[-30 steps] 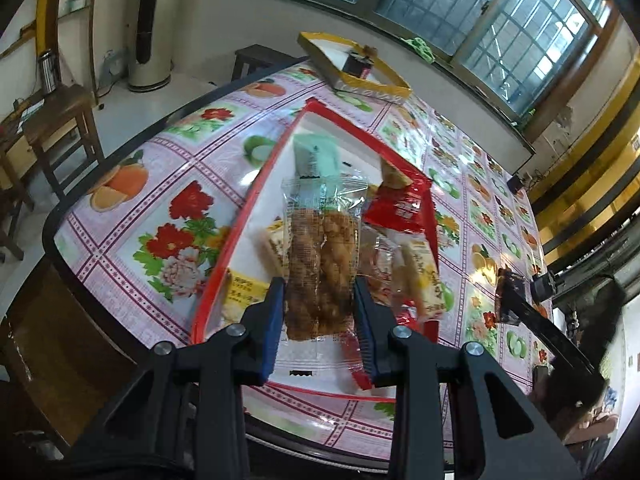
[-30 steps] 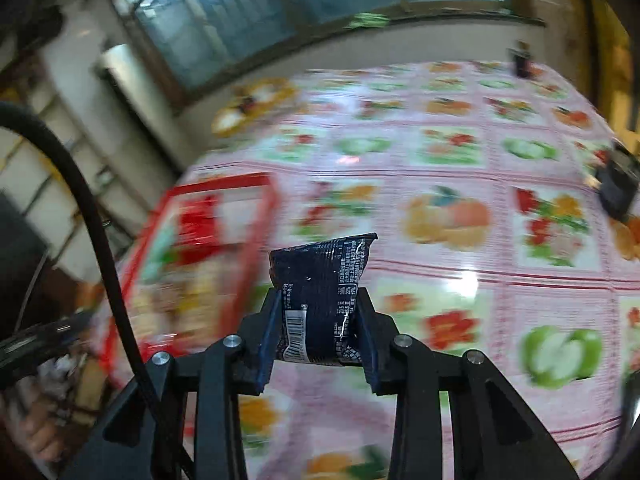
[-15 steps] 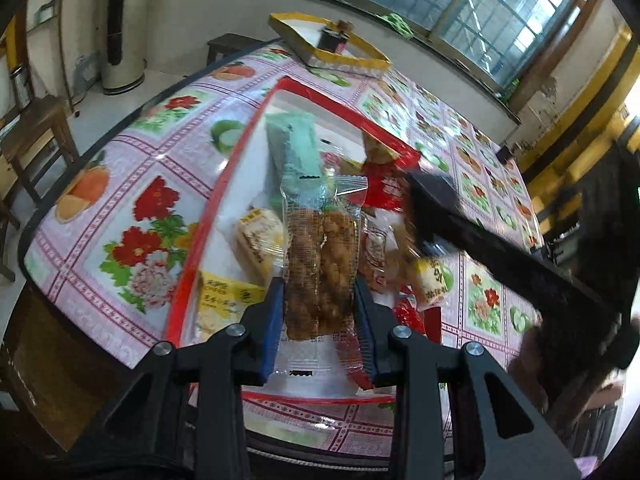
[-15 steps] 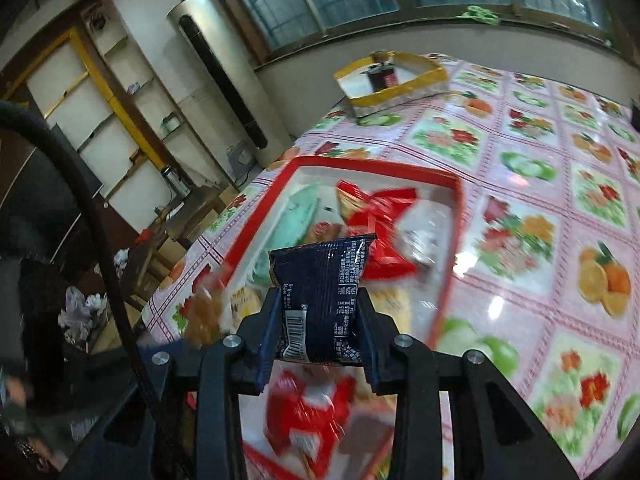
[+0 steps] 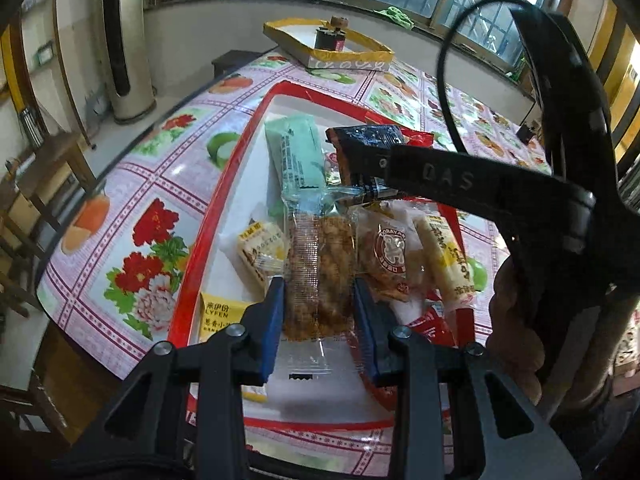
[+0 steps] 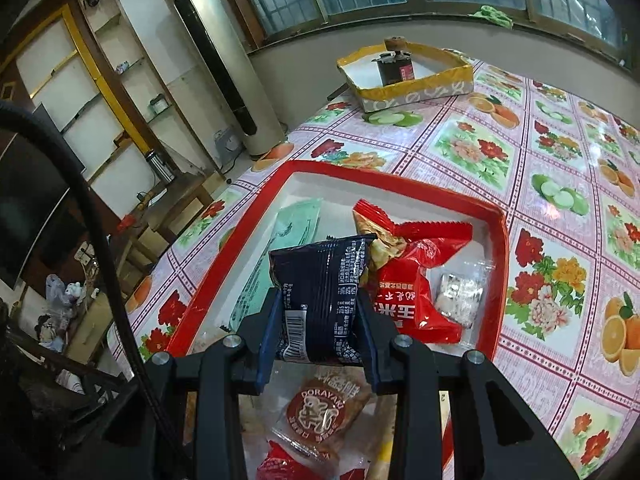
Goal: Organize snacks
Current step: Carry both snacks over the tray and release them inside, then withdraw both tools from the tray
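Floral tablecloth [image 6: 472, 148], red tray [image 6: 503, 240], glossy navy packet [image 6: 320, 300]

A clear packet of brown fried twists [image 5: 320, 276] stands upright above the red-rimmed tray [image 6: 502, 240]. A dark blue snack bag [image 6: 320, 300] hangs over it too. Inside lie a mint-green packet [image 5: 298, 156], a red bag [image 6: 420, 280] and a dorayaki cake [image 6: 326, 414].

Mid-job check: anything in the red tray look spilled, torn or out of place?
Nothing spilled or torn that I can see. The snacks lie jumbled and overlapping in the red tray. The large red bag is crumpled. Both tongs hold packets above the pile.
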`<action>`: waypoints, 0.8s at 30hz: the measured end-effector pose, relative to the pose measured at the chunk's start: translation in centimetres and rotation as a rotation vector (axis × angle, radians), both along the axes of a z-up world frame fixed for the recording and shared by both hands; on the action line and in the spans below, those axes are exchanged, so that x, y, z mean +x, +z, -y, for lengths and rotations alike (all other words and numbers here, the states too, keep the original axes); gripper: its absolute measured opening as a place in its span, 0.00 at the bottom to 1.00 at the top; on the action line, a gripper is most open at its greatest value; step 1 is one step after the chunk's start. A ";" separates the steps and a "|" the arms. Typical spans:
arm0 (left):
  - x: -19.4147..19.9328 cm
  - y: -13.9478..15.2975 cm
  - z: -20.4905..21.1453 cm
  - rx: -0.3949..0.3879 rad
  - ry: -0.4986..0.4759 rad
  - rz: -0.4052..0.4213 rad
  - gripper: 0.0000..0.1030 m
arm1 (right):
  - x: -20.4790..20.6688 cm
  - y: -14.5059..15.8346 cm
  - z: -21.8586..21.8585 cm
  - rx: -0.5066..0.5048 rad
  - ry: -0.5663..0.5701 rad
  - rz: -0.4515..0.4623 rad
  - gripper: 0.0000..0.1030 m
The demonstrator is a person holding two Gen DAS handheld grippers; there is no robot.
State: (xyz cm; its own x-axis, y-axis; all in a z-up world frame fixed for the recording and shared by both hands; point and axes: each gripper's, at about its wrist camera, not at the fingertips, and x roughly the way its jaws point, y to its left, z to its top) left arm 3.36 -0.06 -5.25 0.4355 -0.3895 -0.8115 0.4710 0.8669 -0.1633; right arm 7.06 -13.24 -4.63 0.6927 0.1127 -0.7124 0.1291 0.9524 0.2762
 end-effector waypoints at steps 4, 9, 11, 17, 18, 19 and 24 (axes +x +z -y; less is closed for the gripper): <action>-0.7 -0.1 0.6 0.043 0.003 0.046 0.34 | 0.4 -0.5 -0.2 0.016 0.009 -0.022 0.34; -1.6 -0.1 0.6 0.059 0.016 0.072 0.42 | -0.3 -0.2 0.0 0.051 0.010 0.002 0.39; -2.1 0.3 0.5 0.062 0.018 0.090 0.52 | -1.3 0.6 0.2 0.069 0.004 0.043 0.47; -4.6 2.3 0.6 0.078 0.027 0.194 0.78 | -5.8 2.9 1.6 0.139 -0.053 0.140 0.63; -5.0 2.5 0.5 0.079 0.028 0.202 0.79 | -7.1 3.3 1.8 0.137 -0.077 0.150 0.64; -5.6 2.7 0.3 0.080 0.032 0.217 0.80 | -7.9 3.4 2.0 0.139 -0.089 0.157 0.65; -7.7 3.4 0.0 0.087 0.062 0.274 0.87 | -13.1 3.5 2.4 0.136 -0.137 0.196 0.71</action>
